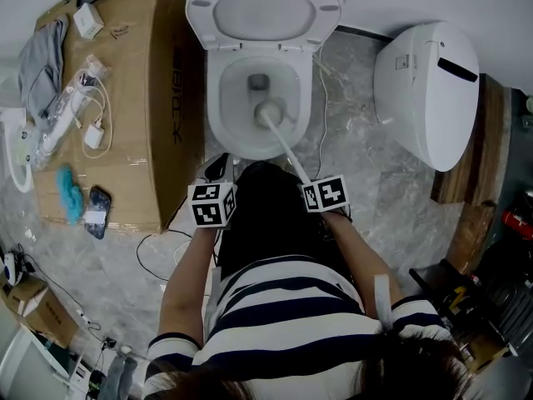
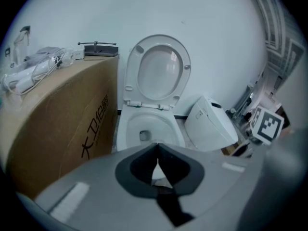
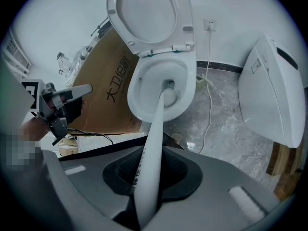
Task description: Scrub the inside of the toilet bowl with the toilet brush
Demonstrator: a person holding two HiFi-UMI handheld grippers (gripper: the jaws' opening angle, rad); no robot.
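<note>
The right gripper point(image 1: 323, 193) has its fingers clamped on the white handle of the toilet brush point(image 1: 284, 145). In the right gripper view the handle runs up from between the two jaws and slants down into the toilet bowl point(image 1: 218, 98). The brush head point(image 1: 268, 113) sits low inside the bowl, just in front of the drain opening point(image 1: 258, 81) and close to the right wall; whether it is touching the porcelain is hard to tell. The seat and lid point(image 1: 263, 11) stand raised against the back wall.

The left gripper point(image 1: 213, 204) hangs beside the right one, in front of the bowl's near rim, with its fingers drawn together and nothing between them; only a small gap shows behind the meeting tips in the left gripper view.

A large cardboard box point(image 1: 158, 98) stands just left of the toilet, with a phone point(image 1: 97, 211), a blue cloth point(image 1: 69, 188) and white cables point(image 1: 93, 115) on top. To the right, a second white toilet unit point(image 1: 429, 90) lies on the grey marble floor point(image 1: 358, 140).
</note>
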